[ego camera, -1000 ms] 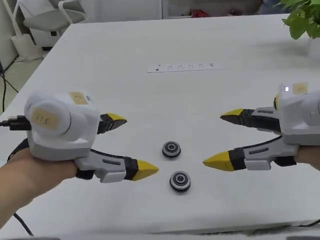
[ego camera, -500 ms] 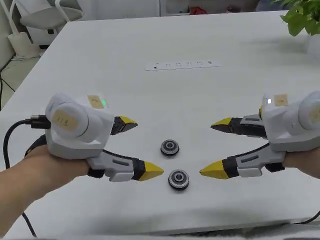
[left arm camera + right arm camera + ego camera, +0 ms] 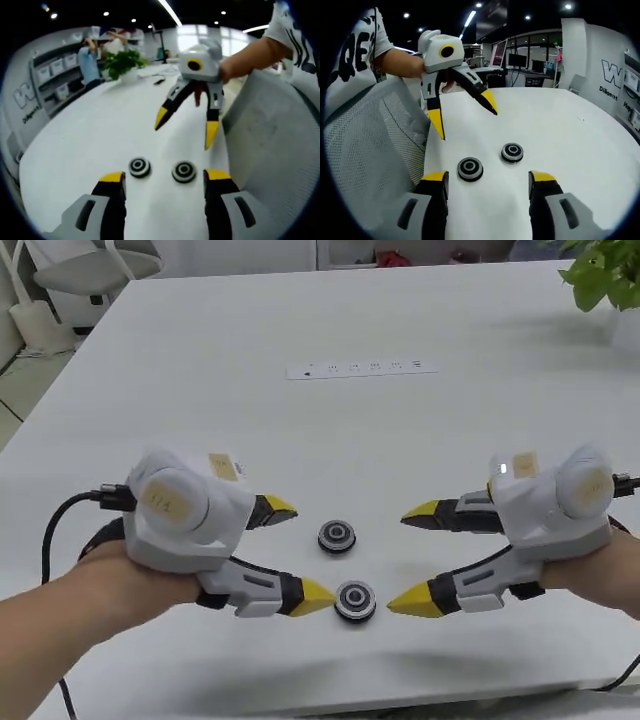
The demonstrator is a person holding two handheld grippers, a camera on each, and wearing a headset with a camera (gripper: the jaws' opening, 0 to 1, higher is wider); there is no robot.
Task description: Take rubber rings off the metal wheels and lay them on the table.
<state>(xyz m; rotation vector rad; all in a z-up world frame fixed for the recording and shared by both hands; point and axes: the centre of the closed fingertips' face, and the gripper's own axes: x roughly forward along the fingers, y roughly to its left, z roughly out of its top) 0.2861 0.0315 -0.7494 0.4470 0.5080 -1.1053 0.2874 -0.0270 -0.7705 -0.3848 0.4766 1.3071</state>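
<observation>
An office-like lab: a large white worktop (image 3: 200,360) with a power strip (image 3: 361,369), monitors (image 3: 518,60) beyond it, shelves (image 3: 55,75) of bins, a potted plant (image 3: 600,270).

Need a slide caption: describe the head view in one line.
Open left gripper and open right gripper flank the near wheel, the far wheel just beyond, on a white table.

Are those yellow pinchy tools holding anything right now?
No, nothing. The left tool and the right tool are both open; the near wheel and the far wheel lie free on the table between them.
</observation>
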